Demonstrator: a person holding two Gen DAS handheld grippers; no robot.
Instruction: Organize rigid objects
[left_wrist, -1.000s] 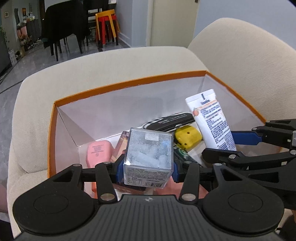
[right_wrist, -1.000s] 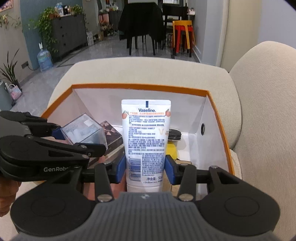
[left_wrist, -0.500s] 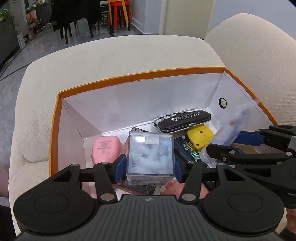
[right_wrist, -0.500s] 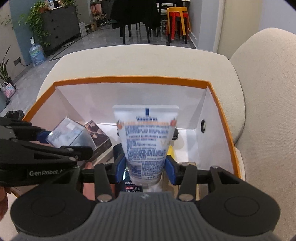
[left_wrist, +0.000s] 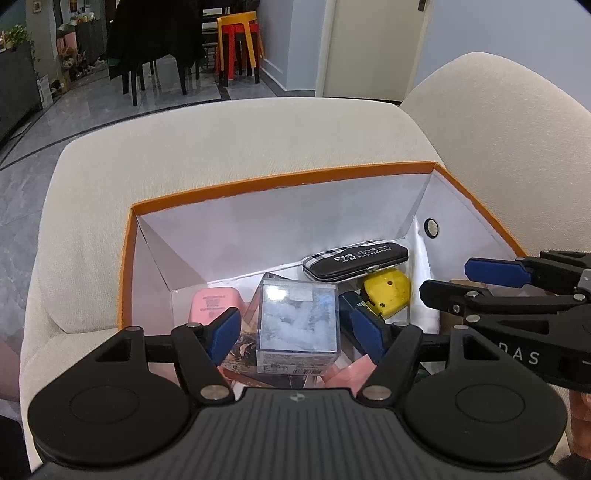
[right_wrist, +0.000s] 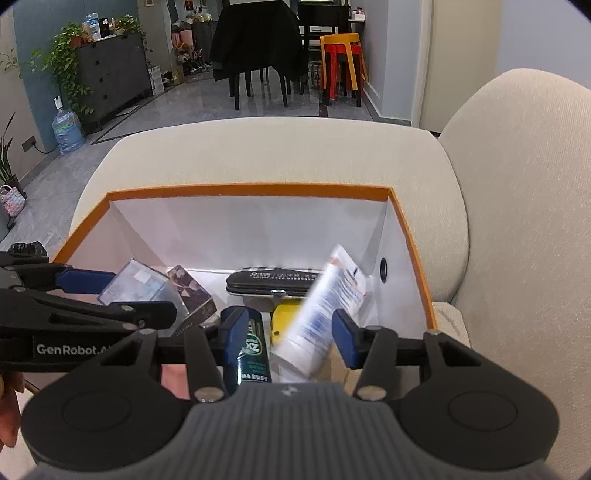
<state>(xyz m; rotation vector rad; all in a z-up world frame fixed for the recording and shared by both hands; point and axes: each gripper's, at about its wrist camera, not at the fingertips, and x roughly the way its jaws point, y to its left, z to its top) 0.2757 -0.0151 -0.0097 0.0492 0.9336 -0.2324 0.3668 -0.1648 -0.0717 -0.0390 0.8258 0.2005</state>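
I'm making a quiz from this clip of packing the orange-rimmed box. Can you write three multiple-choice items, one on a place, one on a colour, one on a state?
1. Where does the black case lie?
A. on the cushion outside the box
B. in the box, by its far wall
C. between the left gripper's pads

2. What colour is the small thing just in front of the black case?
A. yellow
B. green
C. white

3. How does the left gripper stand to the clear cube?
A. clamped on it
B. open, with gaps on both sides
C. away from it, outside the box

Answers:
1 B, the case rests inside the box against the far white wall.
2 A, the yellow item sits right before the case.
3 B, its jaws have just been opening and both blue pads stand clear of the cube between them.
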